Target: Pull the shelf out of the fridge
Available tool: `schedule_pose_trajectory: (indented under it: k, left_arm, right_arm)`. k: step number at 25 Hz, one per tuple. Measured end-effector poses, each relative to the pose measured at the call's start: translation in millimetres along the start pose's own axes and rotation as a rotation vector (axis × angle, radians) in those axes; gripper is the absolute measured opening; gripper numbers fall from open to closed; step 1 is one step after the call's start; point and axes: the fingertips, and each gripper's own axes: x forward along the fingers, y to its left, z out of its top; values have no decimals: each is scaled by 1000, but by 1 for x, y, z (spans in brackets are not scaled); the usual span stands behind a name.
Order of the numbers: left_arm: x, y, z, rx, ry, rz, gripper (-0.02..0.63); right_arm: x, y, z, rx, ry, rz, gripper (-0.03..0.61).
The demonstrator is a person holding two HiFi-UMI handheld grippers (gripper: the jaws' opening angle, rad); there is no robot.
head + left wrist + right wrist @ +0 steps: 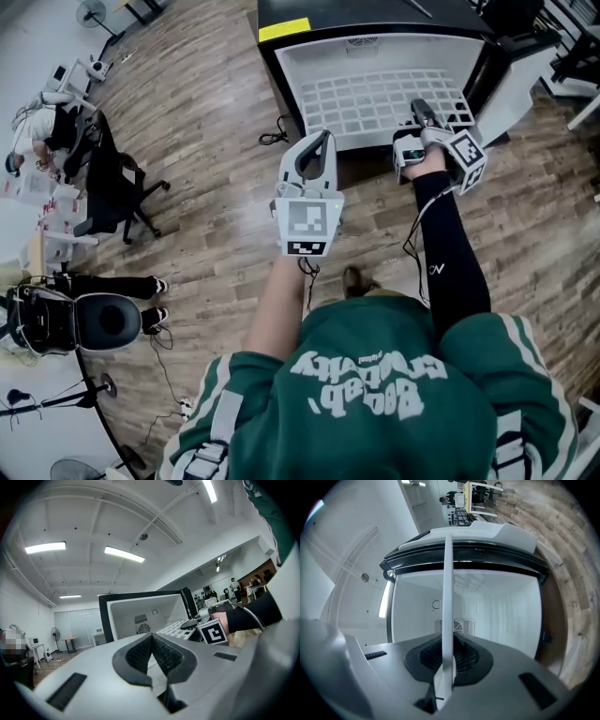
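A wood-plank floor runs under both grippers, with a black office chair well off to the left of the left gripper. The fridge stands open just ahead of the grippers, with a black frame and a white inside.

Only the left gripper view takes in the room above: a white ceiling with strip lights, and a standing fan far off to its left. It also shows this gripper's ribbed pads pressed together with nothing between them, and the right gripper's marker cube ahead to its right.

The right gripper view looks into the fridge to a round fan vent on the back wall. The shelf crosses this view edge-on as a thin white strip, clamped between the jaws.

From the head view, the shelf is a flat white grid lying inside the fridge, with the right gripper gripping its front edge near the right corner.
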Motion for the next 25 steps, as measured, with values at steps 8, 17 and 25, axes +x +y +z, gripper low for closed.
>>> schedule_pose_trajectory:
  k: [8,17,25]
  left_arm:
    - [-23,-21,7,8,-9,12,15]
    - [-45,-32,17,10,-9,52,15]
    - [-66,-57,22,-7,-10,90,15]
  right_arm:
    - [-30,-2,-4,5,17,-16,35]
    - [-72,3,-2,-3,-1,-21,37]
    - [-110,12,6,-57,24,28,37]
